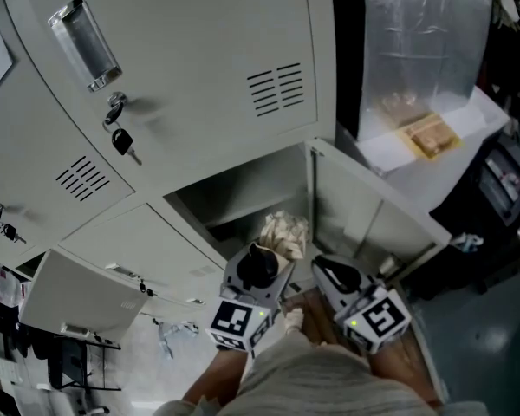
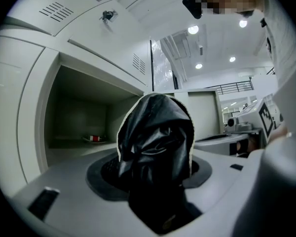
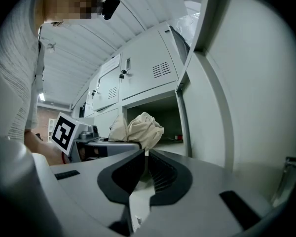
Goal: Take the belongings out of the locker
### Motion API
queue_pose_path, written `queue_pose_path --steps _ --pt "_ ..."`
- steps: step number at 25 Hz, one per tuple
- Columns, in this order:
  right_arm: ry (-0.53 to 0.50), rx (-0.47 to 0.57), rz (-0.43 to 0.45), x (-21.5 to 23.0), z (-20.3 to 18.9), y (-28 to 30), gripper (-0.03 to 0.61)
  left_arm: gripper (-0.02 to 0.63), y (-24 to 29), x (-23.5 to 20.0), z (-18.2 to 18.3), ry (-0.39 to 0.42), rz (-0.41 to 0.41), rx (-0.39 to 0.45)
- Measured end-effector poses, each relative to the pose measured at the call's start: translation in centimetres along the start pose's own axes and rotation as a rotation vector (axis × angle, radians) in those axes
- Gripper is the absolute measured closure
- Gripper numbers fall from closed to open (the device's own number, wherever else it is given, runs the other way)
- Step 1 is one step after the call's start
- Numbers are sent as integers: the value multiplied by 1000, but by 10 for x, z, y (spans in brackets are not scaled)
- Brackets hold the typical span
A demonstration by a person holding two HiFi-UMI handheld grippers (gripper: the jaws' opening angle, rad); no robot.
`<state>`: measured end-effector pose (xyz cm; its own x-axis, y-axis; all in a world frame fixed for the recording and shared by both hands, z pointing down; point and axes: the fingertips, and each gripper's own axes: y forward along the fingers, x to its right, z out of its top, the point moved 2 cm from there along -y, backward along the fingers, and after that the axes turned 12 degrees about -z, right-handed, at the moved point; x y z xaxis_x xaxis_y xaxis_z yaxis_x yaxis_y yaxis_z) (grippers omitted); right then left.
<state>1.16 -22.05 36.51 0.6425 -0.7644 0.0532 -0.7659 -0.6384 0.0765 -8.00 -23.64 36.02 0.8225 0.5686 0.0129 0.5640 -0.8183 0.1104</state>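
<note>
The open locker (image 1: 234, 199) sits low in the bank, its door (image 1: 364, 219) swung out to the right. My left gripper (image 1: 271, 251) hangs just in front of the opening, shut on a crumpled cream cloth bag (image 1: 285, 230). In the left gripper view the bag (image 2: 155, 135) shows a black glossy side with a cream edge and fills the jaws of the left gripper (image 2: 157, 152). The right gripper view shows the same bag (image 3: 140, 127) as a cream bundle. A small red and white item (image 2: 93, 138) lies on the locker floor. My right gripper (image 1: 326, 269) (image 3: 146, 157) is shut and empty beside the door.
Shut locker doors (image 1: 199, 68) stand above, one with a key (image 1: 121, 139) hanging from its lock. Another door (image 1: 78, 300) hangs open at lower left. A plastic-wrapped white cabinet (image 1: 425, 59) stands to the right. The open door's edge (image 3: 187, 112) is close on my right.
</note>
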Motion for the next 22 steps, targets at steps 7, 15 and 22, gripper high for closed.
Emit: queue_pose_path --steps 7,15,22 --pt "-69 -37 -19 0 -2 0 575 353 -14 16 -7 -44 -9 18" --pt "-72 -18 -41 3 1 -5 575 353 -20 29 -10 -36 -48 47" --pt "-61 -9 -42 4 1 -8 577 353 -23 32 -10 -52 -46 52"
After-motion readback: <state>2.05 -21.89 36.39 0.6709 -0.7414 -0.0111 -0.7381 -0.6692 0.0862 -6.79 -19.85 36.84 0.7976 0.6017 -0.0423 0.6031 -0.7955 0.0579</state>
